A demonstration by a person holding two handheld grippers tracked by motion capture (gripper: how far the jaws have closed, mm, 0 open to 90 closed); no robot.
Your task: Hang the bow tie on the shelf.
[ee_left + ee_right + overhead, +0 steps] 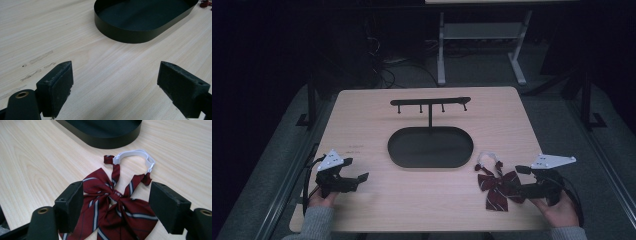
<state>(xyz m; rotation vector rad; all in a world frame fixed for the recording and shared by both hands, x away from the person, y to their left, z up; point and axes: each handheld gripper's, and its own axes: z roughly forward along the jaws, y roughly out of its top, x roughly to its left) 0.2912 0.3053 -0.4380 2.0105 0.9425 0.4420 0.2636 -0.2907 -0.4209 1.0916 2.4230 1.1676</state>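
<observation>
Worktop: a pale wood-grain worktop (362,115) with rounded corners, carrying all the things.
Tray: a black oval tray (430,147) with a low wall sits at the middle of the worktop; a thin post rises from its far side.
Rack: a black bar with small hanging pegs (430,102) tops that post, toward the far edge.
Bow tie: a dark red bow tie with pale stripes (112,205) lies flat near the front right corner, just beside the tray's right end and apart from it; its white strap with clips (135,156) curls toward the tray.
Left hand-held gripper: the left hand-held gripper (115,87) is near the front left corner, its jaws spread wide over bare wood with nothing between them.
Right hand-held gripper: the right hand-held gripper (116,207) is at the front right, jaws wide apart on either side of the bow tie, not closed on it.
Marks: faint scuffs (37,65) show on the wood by the left jaw.
</observation>
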